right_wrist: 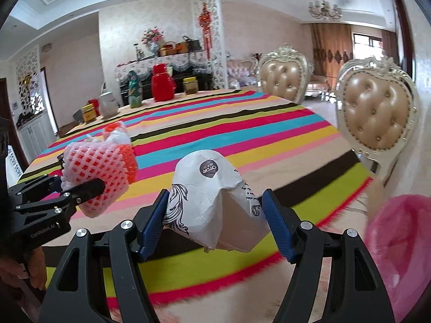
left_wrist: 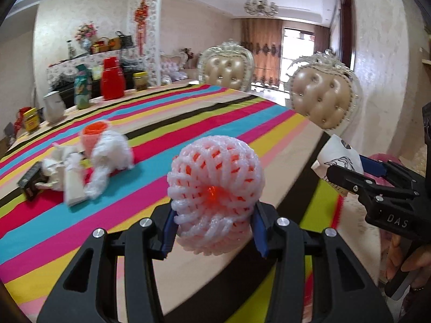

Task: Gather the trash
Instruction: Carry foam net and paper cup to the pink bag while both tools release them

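Observation:
My left gripper (left_wrist: 214, 228) is shut on a white and orange foam fruit net (left_wrist: 215, 183), held above the striped tablecloth (left_wrist: 167, 118); the net also shows in the right wrist view (right_wrist: 99, 177). My right gripper (right_wrist: 215, 226) is shut on a crumpled white printed paper bag (right_wrist: 212, 202), held over the table's near edge; the bag also shows in the left wrist view (left_wrist: 336, 158). More trash lies on the cloth at the left: a white foam net (left_wrist: 110, 158), an orange net (left_wrist: 94, 134), crumpled tissue (left_wrist: 62, 161) and a dark wrapper (left_wrist: 31, 183).
A pink-lined bin (right_wrist: 398, 255) sits below the table edge at the right. Two padded chairs (left_wrist: 323, 97) (left_wrist: 226, 67) stand along the right side. A red flask (left_wrist: 111, 79), a green bottle (left_wrist: 82, 86), a jar (left_wrist: 140, 80) and a white kettle (left_wrist: 54, 106) stand at the far edge.

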Available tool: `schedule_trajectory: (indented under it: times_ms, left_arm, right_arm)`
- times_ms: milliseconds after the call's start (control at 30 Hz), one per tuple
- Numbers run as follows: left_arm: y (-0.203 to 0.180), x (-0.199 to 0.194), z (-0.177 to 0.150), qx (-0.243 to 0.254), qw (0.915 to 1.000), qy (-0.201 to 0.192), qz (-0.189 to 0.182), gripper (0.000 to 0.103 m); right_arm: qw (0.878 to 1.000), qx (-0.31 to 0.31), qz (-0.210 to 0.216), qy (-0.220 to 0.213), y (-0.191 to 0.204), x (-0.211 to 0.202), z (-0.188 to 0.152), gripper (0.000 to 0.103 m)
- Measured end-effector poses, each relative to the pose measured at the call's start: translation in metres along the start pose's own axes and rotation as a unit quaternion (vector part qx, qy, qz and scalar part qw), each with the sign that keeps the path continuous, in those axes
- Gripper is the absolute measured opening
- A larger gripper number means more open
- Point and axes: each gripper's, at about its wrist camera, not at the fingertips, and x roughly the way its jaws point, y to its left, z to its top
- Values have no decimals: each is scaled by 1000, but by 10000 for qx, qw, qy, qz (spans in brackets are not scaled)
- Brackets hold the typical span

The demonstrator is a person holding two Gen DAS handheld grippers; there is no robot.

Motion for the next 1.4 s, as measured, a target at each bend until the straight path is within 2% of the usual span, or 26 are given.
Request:
schedule_trajectory:
  times_ms: [267, 433, 533, 633, 700, 767, 833, 900, 1100, 1167, 1200, 1233, 1267, 1300, 1400]
  left_arm:
    - [-60, 15, 4, 370, 9965, 44, -749, 45]
    - [-95, 26, 9, 523, 9911, 126, -1220, 45]
    - [-119, 31, 15, 584, 9850, 164, -1619, 45]
    - [-149, 33, 20, 778, 9776, 119, -1952, 45]
    - [-170, 34, 23, 914, 9720, 57, -2165, 45]
    - [-191, 36, 24, 1043, 9657, 20, -2378, 45]
    - [-209, 39, 23, 1092, 9610, 62, -2541, 45]
    - [-225, 44, 23, 1103, 9587, 136, -2620, 45]
    - [-266, 49, 24, 1270, 9470, 142, -2948, 46]
    - [-279, 55, 25, 1308, 9427, 153, -3067, 52]
    - [-288, 59, 25, 1335, 9374, 184, -3212, 55]
    - [-294, 62, 25, 1388, 9345, 235, -3270, 68]
    - [-302, 67, 23, 1454, 9354, 241, -3214, 81]
    - [-305, 69, 22, 1474, 9384, 201, -3120, 85]
    - [-303, 72, 17, 1512, 9427, 226, -2967, 86]
  right_arm:
    - [9985, 187, -505, -102, -45, -40, -18, 67]
    - [9922, 515, -1119, -192, -92, -71, -33, 67]
    - [9865, 764, -1438, -174, -120, -85, -43, 67]
    - [9802, 946, -1731, -184, -142, -96, -51, 60]
    - [9751, 1070, -1930, -229, -157, -104, -56, 60]
    - [9706, 1157, -2090, -283, -171, -108, -61, 49]
    - [9675, 1281, -2171, -183, -190, -105, -69, 44]
    - [9622, 1463, -2294, -68, -207, -105, -75, 44]
    - [9509, 1876, -2433, -379, -233, -136, -78, 49]
    - [9483, 1956, -2460, -444, -237, -145, -80, 59]
    - [9463, 1979, -2513, -479, -238, -151, -82, 62]
    - [9449, 1987, -2552, -500, -239, -154, -83, 63]
    - [9442, 1995, -2575, -496, -238, -157, -83, 63]
    - [9440, 1994, -2583, -482, -238, -159, -84, 63]
    - [9435, 2005, -2593, -485, -236, -161, -85, 63]
